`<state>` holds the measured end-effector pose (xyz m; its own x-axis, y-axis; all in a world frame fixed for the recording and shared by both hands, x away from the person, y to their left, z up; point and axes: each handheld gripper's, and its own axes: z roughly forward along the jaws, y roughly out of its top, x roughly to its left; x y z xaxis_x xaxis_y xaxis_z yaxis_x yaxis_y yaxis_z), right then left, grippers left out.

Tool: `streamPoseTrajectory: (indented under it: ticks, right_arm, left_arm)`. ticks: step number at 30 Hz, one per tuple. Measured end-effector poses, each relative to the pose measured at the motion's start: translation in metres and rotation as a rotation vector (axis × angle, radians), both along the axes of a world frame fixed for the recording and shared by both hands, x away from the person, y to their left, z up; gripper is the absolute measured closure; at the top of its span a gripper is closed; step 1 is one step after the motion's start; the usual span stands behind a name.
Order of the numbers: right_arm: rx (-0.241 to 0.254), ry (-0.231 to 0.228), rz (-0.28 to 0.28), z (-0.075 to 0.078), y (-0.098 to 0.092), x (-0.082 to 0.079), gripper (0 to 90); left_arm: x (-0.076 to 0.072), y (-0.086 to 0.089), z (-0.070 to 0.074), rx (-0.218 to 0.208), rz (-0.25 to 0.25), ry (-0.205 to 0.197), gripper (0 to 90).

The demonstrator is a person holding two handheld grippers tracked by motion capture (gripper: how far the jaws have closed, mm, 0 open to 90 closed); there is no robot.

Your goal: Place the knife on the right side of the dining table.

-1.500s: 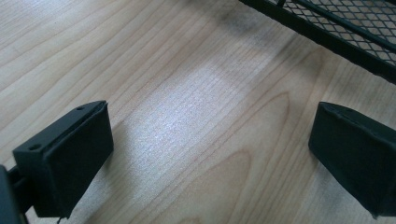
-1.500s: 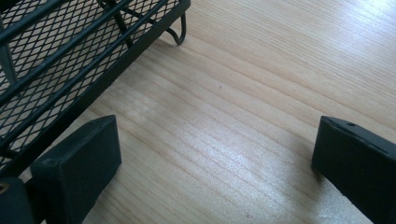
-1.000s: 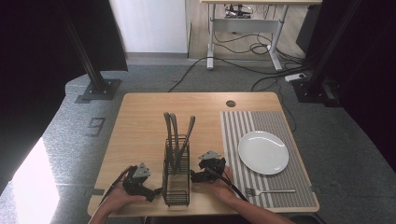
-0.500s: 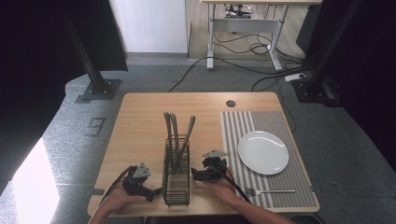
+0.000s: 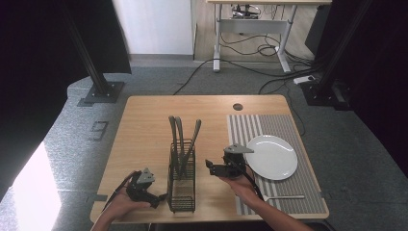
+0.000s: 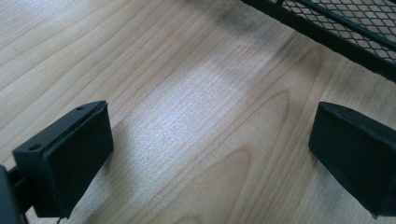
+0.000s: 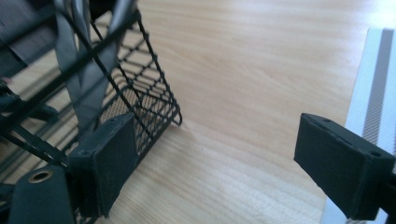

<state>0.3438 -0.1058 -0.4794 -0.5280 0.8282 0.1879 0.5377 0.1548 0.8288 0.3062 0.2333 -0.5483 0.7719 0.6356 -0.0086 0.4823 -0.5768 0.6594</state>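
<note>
The black wire-mesh cutlery caddy (image 5: 182, 180) holding upright grey utensils (image 5: 183, 139) is flanked by both wide-open, empty grippers, the right gripper (image 5: 210, 166) being held nearer its handles than the low left gripper (image 5: 161, 197).

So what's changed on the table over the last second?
The right gripper has shifted slightly away from the mesh caddy, jaws open, holding nothing. The left gripper stays open beside the caddy. Plate, striped mat and fork are unmoved.
</note>
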Motion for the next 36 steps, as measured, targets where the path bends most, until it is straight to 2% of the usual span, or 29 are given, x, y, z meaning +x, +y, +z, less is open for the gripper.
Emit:
streamPoseTrajectory:
  ticks: [4, 12, 19, 26, 36]
  right_arm:
    - [0.004, -0.032, 0.006, 0.009, -0.003, 0.001, 13.6]
    - [0.027, -0.031, 0.022, 0.018, -0.007, 0.007, 14.8]
    - [0.050, -0.062, 0.034, 0.029, -0.008, 0.014, 19.0]
    - [0.060, -0.072, 0.041, 0.034, -0.006, 0.022, 21.1]
    - [0.083, -0.076, 0.072, 0.039, 0.003, 0.041, 24.9]
  left_arm:
    - [0.000, 0.000, 0.000, 0.000, 0.000, 0.000, 0.0]
    - [0.000, 0.000, 0.000, 0.000, 0.000, 0.000, 0.0]
    - [0.000, 0.000, 0.000, 0.000, 0.000, 0.000, 0.0]
    - [0.000, 0.000, 0.000, -0.001, 0.001, 0.000, 0.0]
    - [0.000, 0.000, 0.000, 0.000, 0.004, 0.000, 0.0]
